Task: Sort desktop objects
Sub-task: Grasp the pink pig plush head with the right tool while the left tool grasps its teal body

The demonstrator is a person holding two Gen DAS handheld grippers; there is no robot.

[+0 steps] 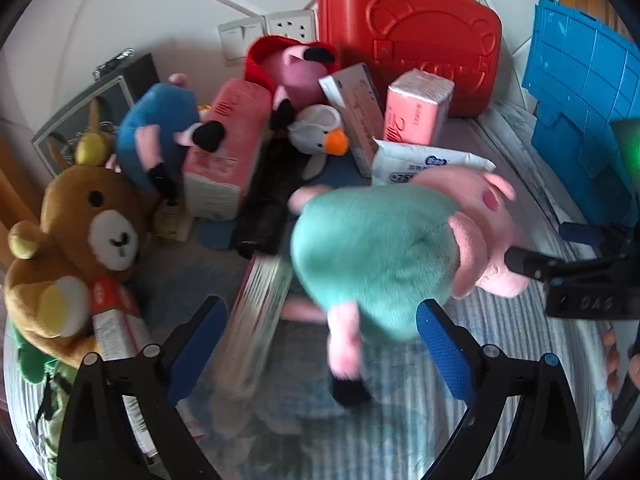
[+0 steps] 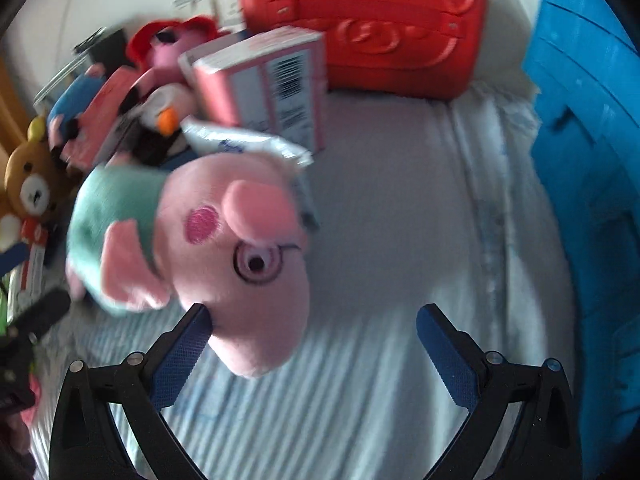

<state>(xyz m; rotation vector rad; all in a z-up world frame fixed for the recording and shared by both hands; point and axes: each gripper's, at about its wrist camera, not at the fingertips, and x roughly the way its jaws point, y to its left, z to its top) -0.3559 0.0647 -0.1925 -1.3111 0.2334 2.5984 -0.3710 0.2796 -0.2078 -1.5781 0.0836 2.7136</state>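
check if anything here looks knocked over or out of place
The pig plush in the teal dress lies tipped over on the striped cloth, apart from the pile. Behind it, boxes lean askew: a pink box against the blue-dressed plush, and a grey box tilted beside the penguin.

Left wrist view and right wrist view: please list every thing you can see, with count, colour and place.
pig plush: 1, pink with teal dress, centre, blurred
bear plush: 1, brown, far left
blue-dressed plush: 1, left rear
red-dressed plush: 1, pink, rear
penguin plush: 1, white, orange beak, middle
tissue packs: 2, pink, middle pile
grey box: 1, leaning between the packs
white packet: 1, behind the pig
red case: 1, rear
blue crate: 1, right
striped cloth: 1, pale, underneath
left gripper: open
right gripper: open, the pig's head at its left finger
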